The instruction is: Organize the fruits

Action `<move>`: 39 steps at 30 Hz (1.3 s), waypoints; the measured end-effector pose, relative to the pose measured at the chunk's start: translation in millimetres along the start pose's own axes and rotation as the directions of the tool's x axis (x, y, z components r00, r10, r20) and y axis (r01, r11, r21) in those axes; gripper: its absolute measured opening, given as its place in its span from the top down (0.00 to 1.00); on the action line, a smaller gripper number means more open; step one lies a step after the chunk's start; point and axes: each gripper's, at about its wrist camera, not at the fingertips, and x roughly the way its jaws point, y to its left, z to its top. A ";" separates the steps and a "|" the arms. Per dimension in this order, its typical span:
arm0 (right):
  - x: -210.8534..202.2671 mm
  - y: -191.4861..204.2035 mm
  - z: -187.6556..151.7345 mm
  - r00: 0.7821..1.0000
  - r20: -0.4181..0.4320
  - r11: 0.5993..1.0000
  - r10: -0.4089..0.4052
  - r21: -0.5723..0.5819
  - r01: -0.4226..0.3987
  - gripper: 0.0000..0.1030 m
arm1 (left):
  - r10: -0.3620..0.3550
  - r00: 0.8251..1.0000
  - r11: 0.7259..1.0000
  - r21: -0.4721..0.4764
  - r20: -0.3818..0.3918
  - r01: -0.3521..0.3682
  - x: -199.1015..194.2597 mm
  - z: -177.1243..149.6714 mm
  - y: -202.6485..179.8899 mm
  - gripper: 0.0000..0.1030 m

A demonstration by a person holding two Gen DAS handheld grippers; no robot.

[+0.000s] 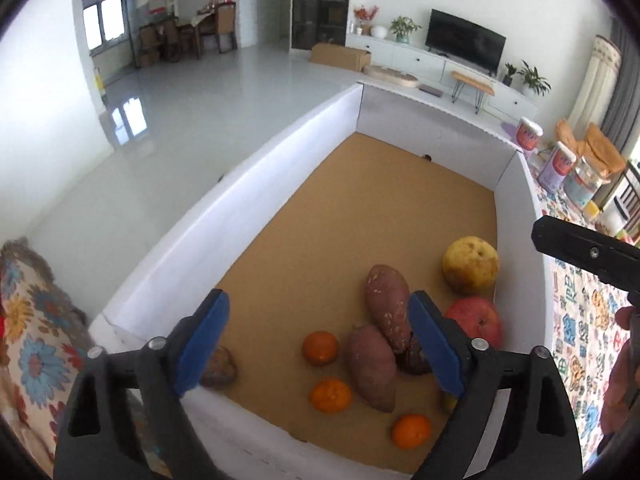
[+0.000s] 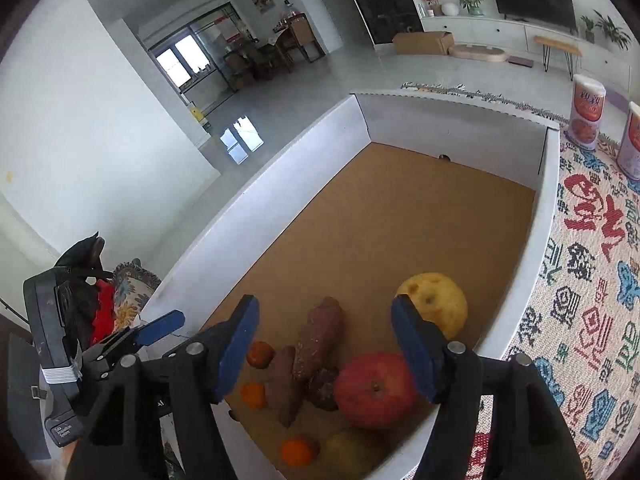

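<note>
A white-walled box (image 1: 224,216) with a brown floor holds fruit at its near end: a yellow pear (image 1: 471,265), a red apple (image 1: 476,320), sweet potatoes (image 1: 387,306), and three oranges (image 1: 320,347). My left gripper (image 1: 320,344) is open and empty above the near wall. My right gripper (image 2: 324,348) is open and empty above the red apple (image 2: 374,390), with the pear (image 2: 438,302), sweet potatoes (image 2: 318,336) and oranges (image 2: 296,451) below. The left gripper also shows in the right wrist view (image 2: 160,326).
The box (image 2: 256,200) sits on a patterned cloth (image 2: 588,300). Cans (image 2: 586,114) and jars (image 1: 582,184) stand on the cloth at the far right. Its far half is bare floor. A floral cloth (image 1: 32,336) lies at left.
</note>
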 end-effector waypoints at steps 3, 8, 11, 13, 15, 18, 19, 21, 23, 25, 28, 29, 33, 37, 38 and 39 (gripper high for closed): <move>-38.0 6.3 -8.4 0.996 0.063 0.996 -0.067 -0.046 0.070 0.00 | 0.082 0.992 0.994 0.066 0.097 -0.088 -28.3 -3.7 -13.4 0.02; -76.5 1.4 -39.7 0.983 0.063 0.983 -0.170 -0.052 0.173 0.00 | 0.209 0.969 0.971 0.088 0.133 -0.222 -49.6 -18.2 -26.3 0.02; -82.7 1.6 -66.9 0.973 0.007 0.971 -0.232 -0.052 0.232 0.00 | 0.165 0.985 0.976 0.134 0.057 -0.171 -47.6 -24.0 -26.5 0.02; -81.2 4.8 -80.8 0.971 -0.046 0.972 -0.233 -0.053 0.230 0.00 | 0.144 0.989 0.981 0.129 0.014 -0.145 -43.8 -26.1 -24.1 0.02; -80.8 8.5 -88.4 0.968 -0.081 0.971 -0.236 -0.047 0.233 0.00 | 0.144 0.990 0.983 0.113 -0.009 -0.142 -46.5 -29.8 -18.2 0.02; -81.9 21.0 -91.5 0.970 -0.082 0.973 -0.230 -0.050 0.227 0.00 | 0.143 0.990 0.987 0.077 -0.013 -0.141 -55.9 -31.6 -3.1 0.02; -82.2 25.7 -90.7 0.968 -0.077 0.970 -0.238 -0.062 0.233 0.00 | 0.137 0.990 0.989 0.062 -0.014 -0.136 -56.7 -30.8 -0.9 0.02; -82.7 39.7 -88.8 0.961 -0.058 0.959 -0.271 -0.104 0.264 0.00 | 0.119 0.993 0.992 0.033 -0.016 -0.119 -61.2 -28.9 6.6 0.02; -83.1 50.1 -86.0 0.956 -0.036 0.949 -0.292 -0.134 0.285 0.00 | 0.120 0.993 0.993 0.016 -0.021 -0.120 -64.3 -27.6 11.0 0.02; -82.1 56.2 -83.8 0.957 -0.029 0.948 -0.290 -0.147 0.283 0.00 | 0.120 0.992 0.993 0.011 -0.025 -0.120 -64.3 -26.2 13.2 0.02; -78.6 61.3 -81.0 0.960 -0.039 0.951 -0.277 -0.151 0.268 0.00 | 0.117 0.993 0.993 0.015 -0.029 -0.116 -65.2 -24.9 15.0 0.02; -76.8 62.2 -80.0 0.961 -0.042 0.953 -0.274 -0.150 0.265 0.00 | 0.113 0.993 0.994 0.015 -0.030 -0.113 -66.1 -24.7 15.7 0.02; -71.4 65.2 -78.0 0.960 -0.058 0.954 -0.273 -0.147 0.262 0.00 | 0.098 0.994 0.995 -0.003 -0.043 -0.098 -66.7 -22.3 19.3 0.02; -67.8 67.7 -75.8 0.956 -0.065 0.950 -0.286 -0.152 0.273 0.00 | 0.100 0.994 0.995 -0.008 -0.049 -0.101 -64.3 -19.5 22.2 0.02; -67.2 68.1 -75.0 0.955 -0.065 0.949 -0.289 -0.153 0.277 0.00 | 0.095 0.994 0.995 -0.011 -0.056 -0.096 -63.1 -19.5 23.0 0.02; -67.2 68.5 -74.4 0.955 -0.065 0.948 -0.291 -0.155 0.278 0.00 | 0.090 0.994 0.996 -0.014 -0.061 -0.091 -62.2 -19.3 23.8 0.02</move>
